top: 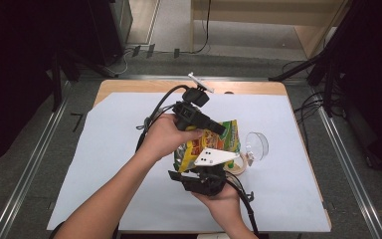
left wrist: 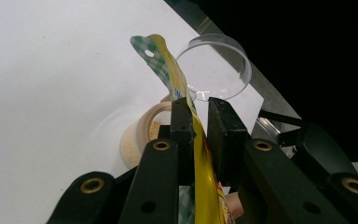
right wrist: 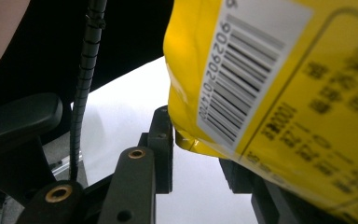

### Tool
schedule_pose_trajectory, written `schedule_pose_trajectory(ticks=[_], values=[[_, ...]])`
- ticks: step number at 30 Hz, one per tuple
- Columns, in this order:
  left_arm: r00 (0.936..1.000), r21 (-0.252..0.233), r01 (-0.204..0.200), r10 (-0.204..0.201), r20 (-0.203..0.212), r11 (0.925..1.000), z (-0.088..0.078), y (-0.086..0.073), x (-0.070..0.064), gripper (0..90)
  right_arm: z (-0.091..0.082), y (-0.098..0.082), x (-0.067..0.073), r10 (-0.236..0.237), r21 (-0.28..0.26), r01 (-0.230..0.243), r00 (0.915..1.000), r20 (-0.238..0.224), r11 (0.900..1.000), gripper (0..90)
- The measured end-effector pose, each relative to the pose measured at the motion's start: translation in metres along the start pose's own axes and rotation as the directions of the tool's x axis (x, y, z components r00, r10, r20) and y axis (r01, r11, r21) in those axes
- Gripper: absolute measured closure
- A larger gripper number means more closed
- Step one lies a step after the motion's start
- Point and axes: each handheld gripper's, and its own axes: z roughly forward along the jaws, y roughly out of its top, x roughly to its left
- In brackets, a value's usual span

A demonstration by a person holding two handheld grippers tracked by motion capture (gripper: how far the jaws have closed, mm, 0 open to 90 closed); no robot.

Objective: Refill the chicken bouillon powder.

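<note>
Two tongs grip one crinkly yellow snack bag above the white-covered bench.

High view: the glossy yellow-and-green foil bag hangs between the left tongs at its upper edge and the right tongs at its lower end, over the bench; a round clear plastic lid lies just beside it. Left gripper view: the left tongs, nearly closed, pinch the bag's thin checked seam; below sits a round beige tub of pale grainy stuff, next to the clear lid. Right gripper view: the right tongs, narrowly parted, hold the bag's barcoded corner, its far pad hidden behind the foil.
</note>
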Motion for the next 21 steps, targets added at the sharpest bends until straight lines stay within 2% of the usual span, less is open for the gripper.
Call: schedule_pose_trajectory(ticks=[4, 10, 14, 18, 21], values=[[1.0000, 0.008, -0.002, 0.002, -0.003, 1.0000, -0.0009, 0.0001, -0.0003, 82.6, -0.0002, 0.0000, 0.0000, -0.003, 0.006, 0.003, 0.9999, -0.012, 1.000, 72.6], [1.0000, 0.004, -0.007, 0.007, -0.002, 1.0000, 0.0013, 0.0010, 0.0007, 82.4, -0.0003, 0.0001, -0.0007, -0.002, 0.008, 0.002, 1.0000, -0.008, 1.000, 69.4], [1.0000, 0.007, -0.003, 0.003, 0.006, 1.0000, 0.0025, 0.0012, 0.0003, 82.5, -0.0010, -0.0010, -0.0030, 0.005, 0.015, -0.005, 0.9999, -0.016, 1.000, 73.3], [1.0000, 0.015, 0.002, -0.002, 0.003, 0.9999, 0.0028, 0.0028, 0.0003, 82.7, -0.0010, -0.0010, -0.0017, 0.005, 0.006, -0.005, 1.0000, -0.008, 1.000, 70.7], [1.0000, 0.022, 0.000, 0.000, 0.005, 0.9998, 0.0037, 0.0054, -0.0024, 82.5, -0.0022, -0.0007, -0.0014, 0.013, -0.009, -0.014, 0.9999, -0.008, 1.000, 72.2]])
